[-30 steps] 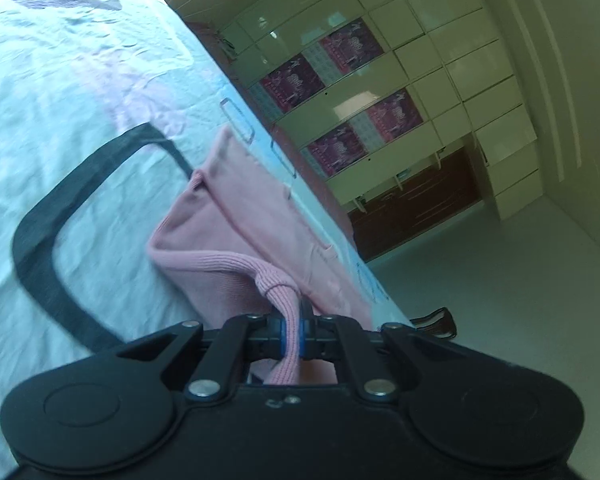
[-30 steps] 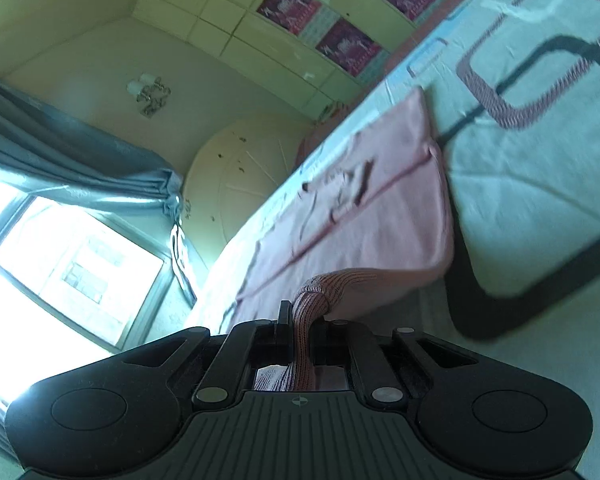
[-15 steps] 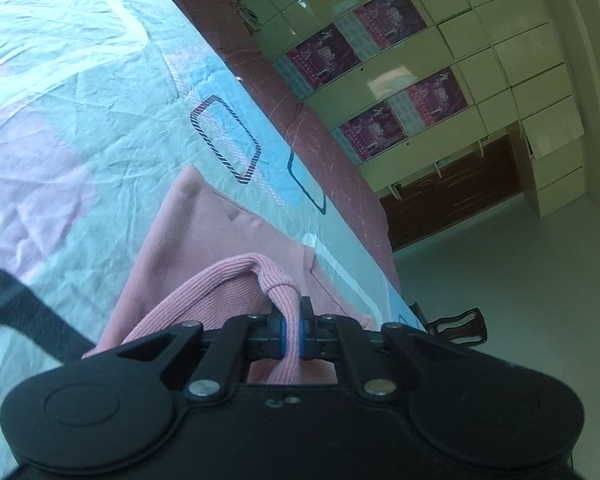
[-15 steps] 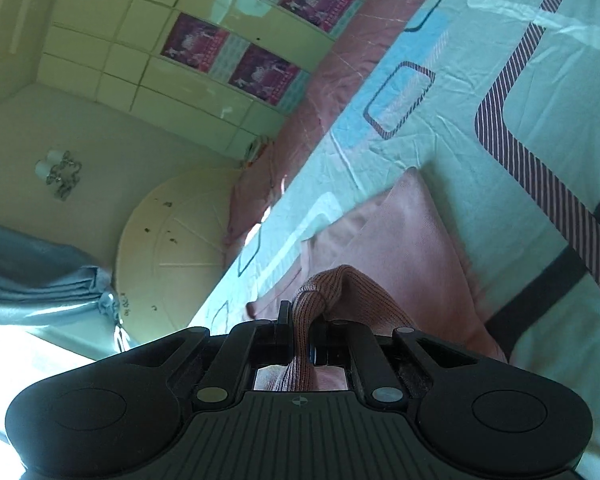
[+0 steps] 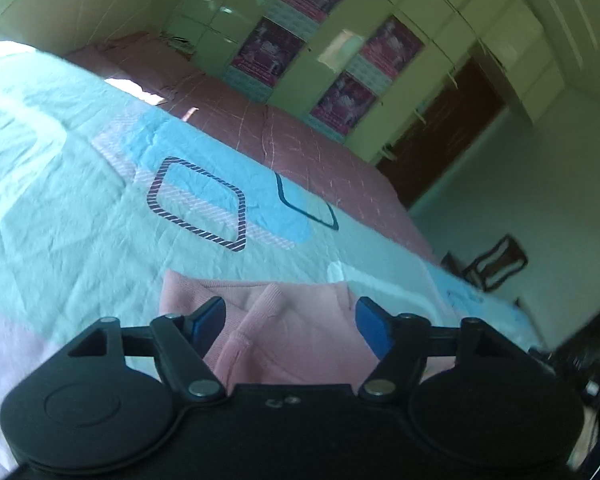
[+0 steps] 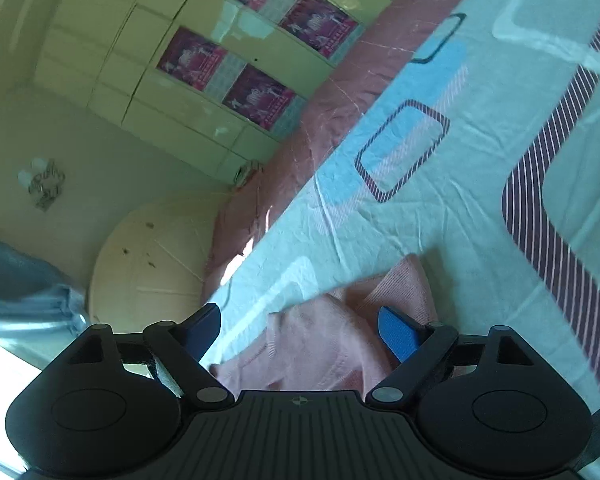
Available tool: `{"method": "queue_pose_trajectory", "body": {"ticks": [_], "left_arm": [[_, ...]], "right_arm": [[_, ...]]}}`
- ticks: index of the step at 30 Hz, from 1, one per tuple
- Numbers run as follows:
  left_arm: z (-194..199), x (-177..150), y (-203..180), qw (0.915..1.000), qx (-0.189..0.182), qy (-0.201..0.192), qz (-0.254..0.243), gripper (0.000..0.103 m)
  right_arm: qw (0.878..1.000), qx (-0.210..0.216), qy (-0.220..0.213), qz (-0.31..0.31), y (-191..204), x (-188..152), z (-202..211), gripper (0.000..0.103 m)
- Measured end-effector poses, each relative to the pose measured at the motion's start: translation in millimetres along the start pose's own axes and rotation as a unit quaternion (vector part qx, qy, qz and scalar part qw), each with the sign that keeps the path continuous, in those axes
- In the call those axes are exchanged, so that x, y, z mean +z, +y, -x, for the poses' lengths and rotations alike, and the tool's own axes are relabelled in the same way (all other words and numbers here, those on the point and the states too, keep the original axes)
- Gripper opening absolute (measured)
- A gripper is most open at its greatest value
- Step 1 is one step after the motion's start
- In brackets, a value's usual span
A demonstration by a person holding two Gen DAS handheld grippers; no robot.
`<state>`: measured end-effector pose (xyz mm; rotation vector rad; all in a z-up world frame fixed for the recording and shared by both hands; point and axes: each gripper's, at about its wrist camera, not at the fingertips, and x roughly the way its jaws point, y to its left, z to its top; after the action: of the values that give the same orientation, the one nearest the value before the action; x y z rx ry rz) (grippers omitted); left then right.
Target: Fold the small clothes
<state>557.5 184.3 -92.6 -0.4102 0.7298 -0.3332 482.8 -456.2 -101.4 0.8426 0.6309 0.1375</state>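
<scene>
Fingers [image 5: 210, 314] now off pink garment [image 5: 296, 332]

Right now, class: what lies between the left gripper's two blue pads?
In the left wrist view, the pink garment lies between the opening left gripper, unpinched, resting on the bedsheet.

It was a bedroom in a home. A big bed with a pale blue patterned sheet [image 5: 80, 184] filled the room. Tall cream cupboards with pink posters [image 6: 228, 64] lined the wall, and a grey-blue curtain [image 6: 16, 300] hung nearby.
</scene>
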Motion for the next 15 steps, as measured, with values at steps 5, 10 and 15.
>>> {"method": "queue_pose_trajectory", "body": {"ticks": [5,10,15], "left_arm": [[-37.9,-0.7,-30.6,0.9743,0.069,0.078,-0.200,0.055],[-64.9,-5.1,-32.3,0.9606,0.078,0.114,-0.241,0.052],[-73.5,-9.1,-35.3,0.9576,0.048,0.124,-0.255,0.029]], "right_arm": [[0.973,-0.071,0.069,0.208,43.2,-14.0,-33.4,0.056],[0.942,-0.107,0.125,0.293,48.6,-30.9,-67.5,0.055],[0.924,-0.109,0.146,0.335,45.9,-38.1,-84.6,0.017]]}}
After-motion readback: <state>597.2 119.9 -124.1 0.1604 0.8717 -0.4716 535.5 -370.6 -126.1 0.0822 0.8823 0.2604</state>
